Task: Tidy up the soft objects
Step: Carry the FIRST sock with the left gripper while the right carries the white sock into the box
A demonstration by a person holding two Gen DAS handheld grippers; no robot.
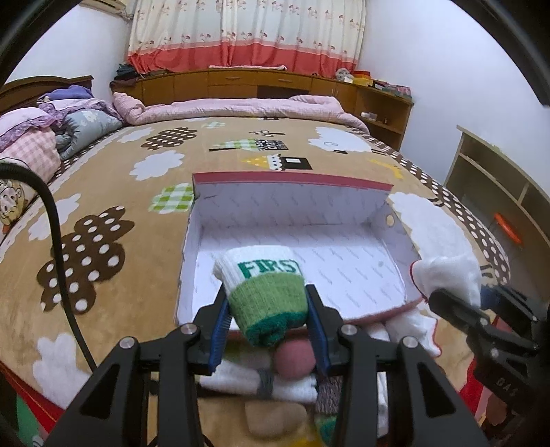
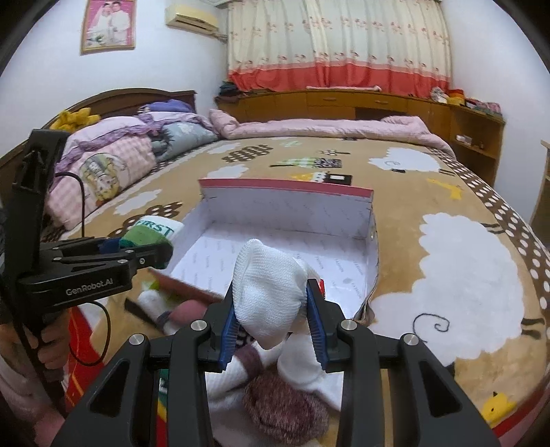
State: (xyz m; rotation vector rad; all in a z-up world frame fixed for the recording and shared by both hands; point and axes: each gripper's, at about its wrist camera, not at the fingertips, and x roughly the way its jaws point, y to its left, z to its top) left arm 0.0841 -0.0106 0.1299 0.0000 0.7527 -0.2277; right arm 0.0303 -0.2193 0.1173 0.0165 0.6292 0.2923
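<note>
On a bed covered by a tan blanket point(image 1: 113, 192) printed with clouds and sheep, an open cardboard box point(image 1: 292, 192) with a red edge and white printed lining stands with its far wall upright. Over its near rim the left gripper point(image 1: 266, 319) is clamped on a rolled green-and-white sock point(image 1: 264, 292), whose white cuff carries the green letters "FIRST"; both blue pads press into its sides. From the right wrist camera the same sock point(image 2: 153, 232) shows beside the box's left wall, and the left gripper's black body reads "GenRobot.AI" in pale lettering. The right gripper point(image 2: 273, 323) is closed on a bunched white sock point(image 2: 268, 285), held above the box's near edge with its pads sunk into the fabric. The box lining bears faint repeated words, among them what looks like "FASHION". Just before the box, a pile of socks point(image 2: 275, 405) lies on the blanket: white ones, a pink ball and a fuzzy maroon one. On the far wall hangs a framed photo point(image 2: 108, 24), its writing too small to read.
</note>
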